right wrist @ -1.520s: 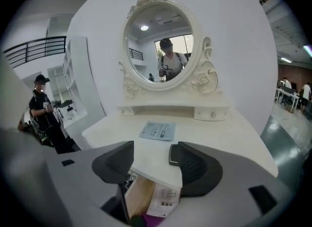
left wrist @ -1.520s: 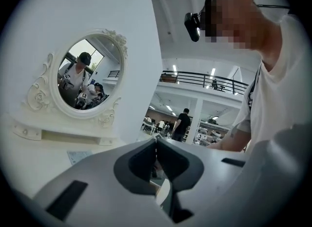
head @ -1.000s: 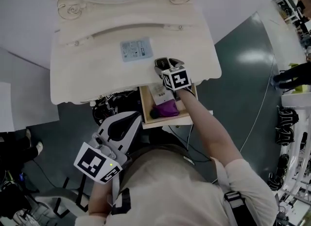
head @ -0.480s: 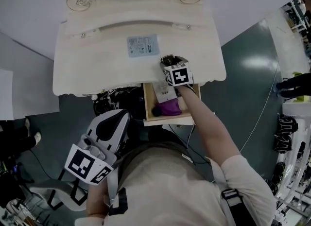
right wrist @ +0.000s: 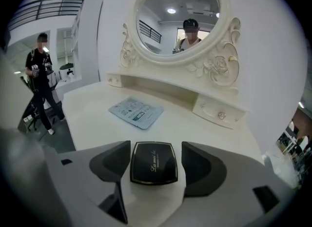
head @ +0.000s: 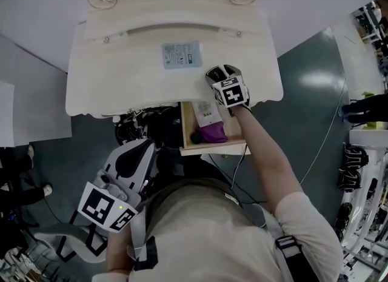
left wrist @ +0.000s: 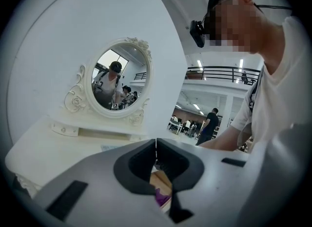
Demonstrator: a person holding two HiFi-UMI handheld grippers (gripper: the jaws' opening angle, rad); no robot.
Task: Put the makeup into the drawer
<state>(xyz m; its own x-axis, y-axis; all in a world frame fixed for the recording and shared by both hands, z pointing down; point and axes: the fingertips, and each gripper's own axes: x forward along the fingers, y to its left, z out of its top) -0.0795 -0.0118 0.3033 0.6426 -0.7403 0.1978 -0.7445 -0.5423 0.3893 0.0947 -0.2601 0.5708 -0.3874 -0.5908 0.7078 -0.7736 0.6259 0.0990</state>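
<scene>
The right gripper (right wrist: 156, 146) has its jaws apart around a black compact (right wrist: 153, 165), with a narrow gap on each side, so nothing is gripped yet. The compact is square with rounded corners and a glossy lid. It lies flat on the cream table (head: 121, 74), near the front edge above the open wooden drawer (head: 212, 148). The step seems to be the pick-up: next the jaws must close evenly on its smooth sides, then lower it into the drawer. The left gripper (left wrist: 156, 144), low by the body, is closed and empty.
</scene>
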